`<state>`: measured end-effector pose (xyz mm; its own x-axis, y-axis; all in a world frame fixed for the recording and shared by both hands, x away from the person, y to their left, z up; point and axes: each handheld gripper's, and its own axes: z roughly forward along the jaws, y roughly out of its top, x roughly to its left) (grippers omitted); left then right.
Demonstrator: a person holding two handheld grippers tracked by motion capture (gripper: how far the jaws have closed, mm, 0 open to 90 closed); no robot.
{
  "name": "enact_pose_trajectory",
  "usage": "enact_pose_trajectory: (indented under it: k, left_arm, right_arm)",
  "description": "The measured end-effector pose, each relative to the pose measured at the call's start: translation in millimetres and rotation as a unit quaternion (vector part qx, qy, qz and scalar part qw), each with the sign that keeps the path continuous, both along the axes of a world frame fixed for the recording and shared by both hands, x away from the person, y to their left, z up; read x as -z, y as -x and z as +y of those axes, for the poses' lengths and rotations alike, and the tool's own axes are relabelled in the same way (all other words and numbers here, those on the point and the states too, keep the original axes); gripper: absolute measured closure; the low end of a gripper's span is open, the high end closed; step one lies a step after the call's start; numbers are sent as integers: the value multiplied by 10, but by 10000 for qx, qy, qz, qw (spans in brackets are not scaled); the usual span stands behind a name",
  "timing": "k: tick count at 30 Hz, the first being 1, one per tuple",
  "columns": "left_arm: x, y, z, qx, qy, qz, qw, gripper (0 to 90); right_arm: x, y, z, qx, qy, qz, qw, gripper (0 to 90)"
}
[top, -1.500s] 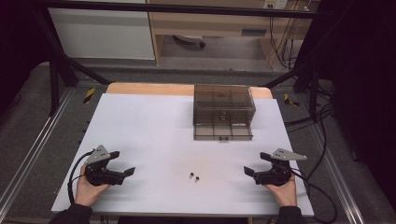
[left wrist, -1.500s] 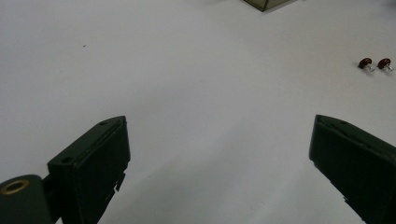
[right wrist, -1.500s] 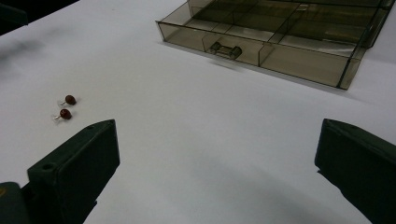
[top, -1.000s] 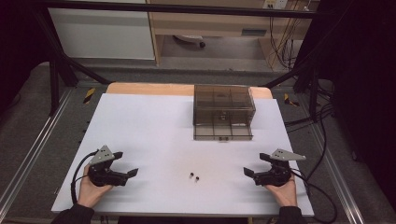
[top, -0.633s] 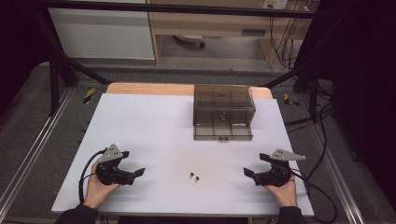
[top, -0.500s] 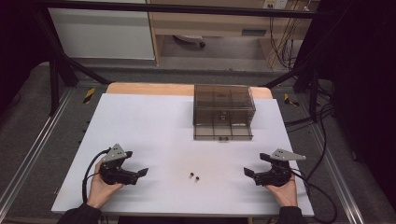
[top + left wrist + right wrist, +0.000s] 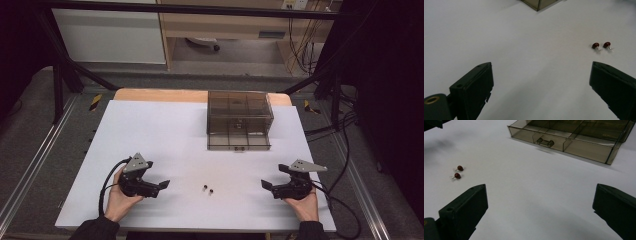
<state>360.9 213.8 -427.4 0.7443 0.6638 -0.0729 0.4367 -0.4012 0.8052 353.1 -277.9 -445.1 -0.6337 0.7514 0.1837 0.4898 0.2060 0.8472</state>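
You're sitting with both grippers low over the white table (image 7: 150, 130), and the things you're going for look like those two tiny bulbs (image 7: 207, 189) lying side by side near the front edge, roughly midway between your hands. Your left gripper (image 7: 162, 185) is nearer to them, with its jaws spread wide and nothing between them; in the left gripper view the dark red bulbs (image 7: 602, 46) are sitting ahead and off toward one jaw, so you're not lined up on them. Your right gripper (image 7: 265, 185) is resting wide open and empty too, farther from the pair, and in its own view the bulbs (image 7: 457, 172) are showing well off to one side. The smoky plastic organizer box (image 7: 240, 120) is standing farther back, well apart from them, with a small part lying in one front compartment (image 7: 544, 142). My guess on handling: these are looking feather-light, hard and probably glass, with a rounded dark head and a clear base, so they're likely going to roll or skitter if a jaw nudges them. I'd be taking one at a time, closing gently across the rounded body with the jaws straddling it, since the two are lying nearly touching and a wide grab could be knocking the other away.
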Motion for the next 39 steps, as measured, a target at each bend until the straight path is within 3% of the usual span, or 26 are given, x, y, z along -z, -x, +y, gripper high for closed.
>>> enact_pose_trajectory:
  k: [17, 24, 33, 39]
  left_arm:
    - [5, 14, -643, 392, -157, 71, 9991, 84]
    - [27, 15, -811, 473, -182, 133, 9986, 109]
    - [101, 20, -1007, 488, -357, 258, 9978, 214]
    - [137, 38, -1117, 499, -419, 333, 9973, 353]
  right_arm:
    - [7, -5, 2, -9, 90, 0, 10000, 4]
    - [9, -4, 4, -10, 100, 12, 9999, 5]
    - [10, -4, 5, -12, 104, 13, 9999, 4]
    - [9, -3, 5, -10, 108, 14, 9999, 4]
